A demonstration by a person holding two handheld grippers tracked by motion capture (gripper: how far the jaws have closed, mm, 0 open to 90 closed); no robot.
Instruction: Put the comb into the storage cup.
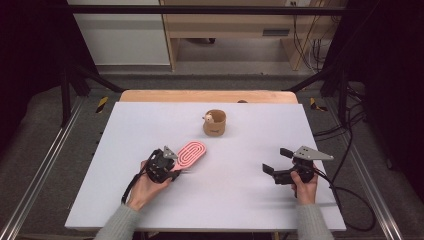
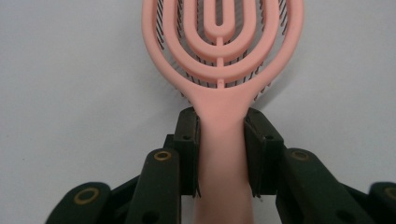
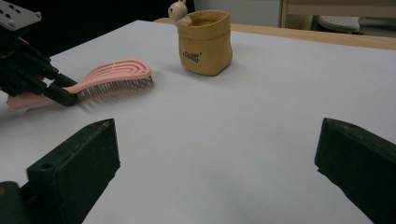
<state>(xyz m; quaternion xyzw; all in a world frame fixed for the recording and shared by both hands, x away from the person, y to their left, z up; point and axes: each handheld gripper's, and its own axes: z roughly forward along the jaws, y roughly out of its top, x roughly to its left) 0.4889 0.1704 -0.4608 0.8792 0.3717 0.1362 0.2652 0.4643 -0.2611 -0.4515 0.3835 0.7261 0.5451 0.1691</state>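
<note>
Now, keep the left gripper [image 2: 221, 154] pinched squarely on the handle of the pink hairbrush [image 1: 191, 154] lying bristles-down on the white table [image 1: 150, 120], near the tan cup [image 1: 214, 123]; lift level (no twisting). Leave the right gripper [image 1: 278, 161] spread, holding nothing.

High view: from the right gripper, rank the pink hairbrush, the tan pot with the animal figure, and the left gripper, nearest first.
1. Tan pot: up-left of the right gripper, toward the table's far edge.
2. Pink hairbrush: to its left, at mid-table, handle clamped by the left gripper.
3. Left gripper: farthest left, just past the brush head.
Pot and brush are nearly level; the order is tentative.
</note>
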